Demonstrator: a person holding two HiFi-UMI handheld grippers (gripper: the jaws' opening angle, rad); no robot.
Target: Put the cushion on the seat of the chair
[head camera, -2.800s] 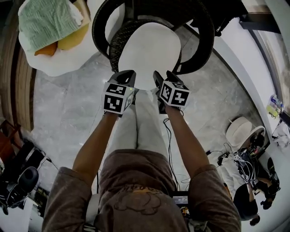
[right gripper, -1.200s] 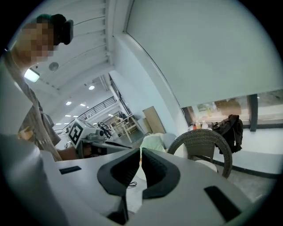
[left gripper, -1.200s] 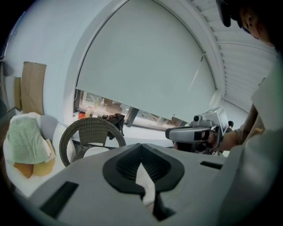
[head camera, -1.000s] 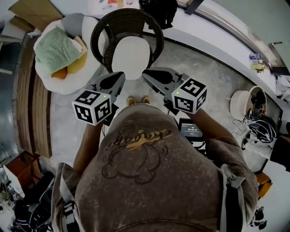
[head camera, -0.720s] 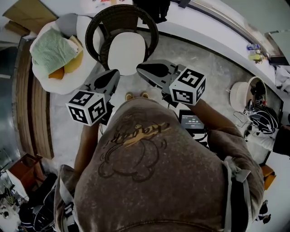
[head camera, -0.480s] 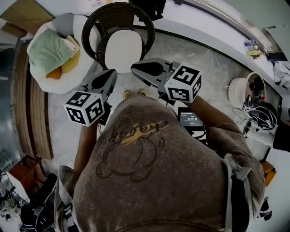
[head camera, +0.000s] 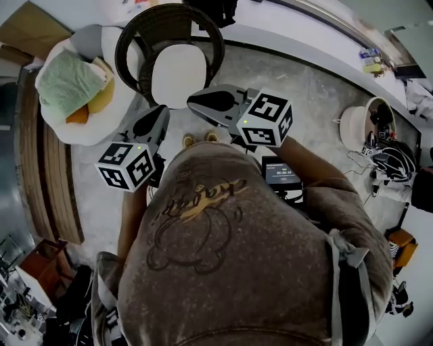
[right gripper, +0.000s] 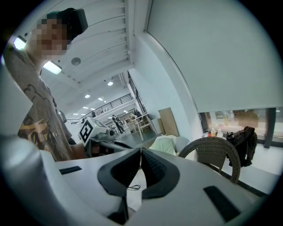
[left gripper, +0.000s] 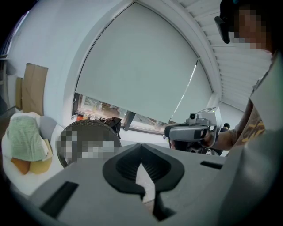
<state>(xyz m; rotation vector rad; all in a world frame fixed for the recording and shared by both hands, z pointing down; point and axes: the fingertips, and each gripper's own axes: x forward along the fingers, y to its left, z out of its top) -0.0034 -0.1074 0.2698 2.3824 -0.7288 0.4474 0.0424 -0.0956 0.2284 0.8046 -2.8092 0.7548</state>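
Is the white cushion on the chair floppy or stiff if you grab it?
Probably bendy, not stiff: the white cushion looks like a thin pad with rounded edges. Being thin, it's likely light. It lies flat on the chair seat, so it shouldn't roll.

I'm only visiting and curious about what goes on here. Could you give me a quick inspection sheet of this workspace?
Surface: grey stone floor, bare around the chair.
Job's things: white cushion lies on the seat of the wicker chair.
Clutter: white pouf beside the chair, carrying a green blanket and a yellow cushion.
Tools: left tool and right tool are both shut and empty, held in front of the chair.
Cables: loose cables with dark gear on the floor at the right.
Surroundings: large window with its blind down; dark garment behind the chair.
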